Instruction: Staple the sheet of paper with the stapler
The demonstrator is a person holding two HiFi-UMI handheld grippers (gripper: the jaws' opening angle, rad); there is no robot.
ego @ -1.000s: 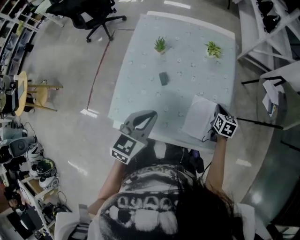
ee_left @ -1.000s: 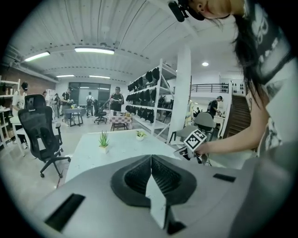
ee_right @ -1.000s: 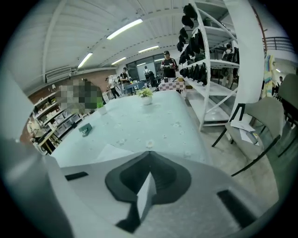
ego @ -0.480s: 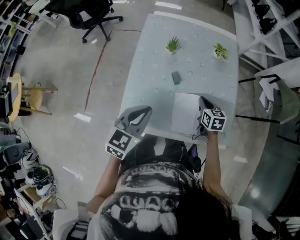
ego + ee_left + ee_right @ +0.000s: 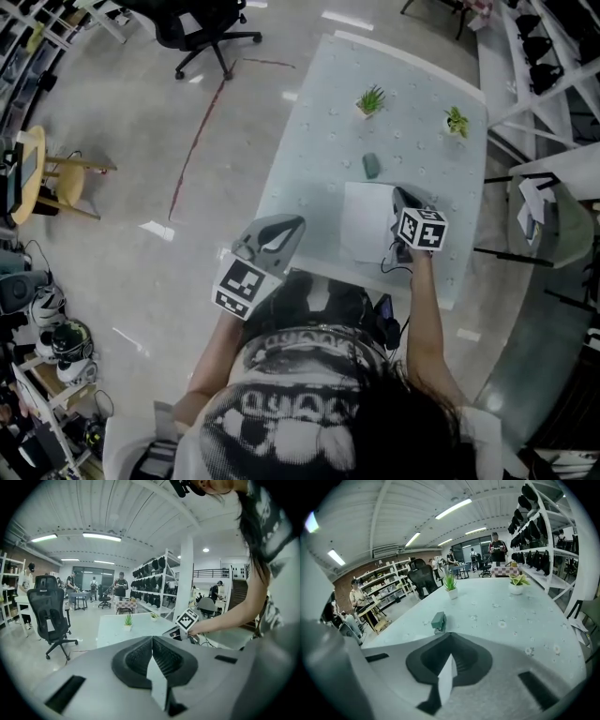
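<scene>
A white sheet of paper [image 5: 364, 223] lies on the pale flowered table [image 5: 319, 141], just in front of the small green stapler [image 5: 371, 166]. My right gripper [image 5: 397, 197] rests at the sheet's right edge, jaws shut on it. In the right gripper view the jaws [image 5: 449, 634] meet, a white strip shows between them, and the stapler [image 5: 438, 622] lies a short way ahead to the left. My left gripper [image 5: 296, 222] hovers at the table's near-left edge, shut and holding nothing. Its own view shows the closed jaws [image 5: 152, 638] and the right gripper's marker cube [image 5: 187, 619].
Two small potted plants [image 5: 371, 98] [image 5: 457, 123] stand at the table's far end. A black office chair [image 5: 192, 23] is on the floor at the far left. White shelving [image 5: 539, 56] runs along the right side. A wooden stool [image 5: 42, 173] stands at the left.
My right gripper has slid left across the table with the sheet, which now lies right in front of the stapler. The left gripper stays by the near-left edge.
</scene>
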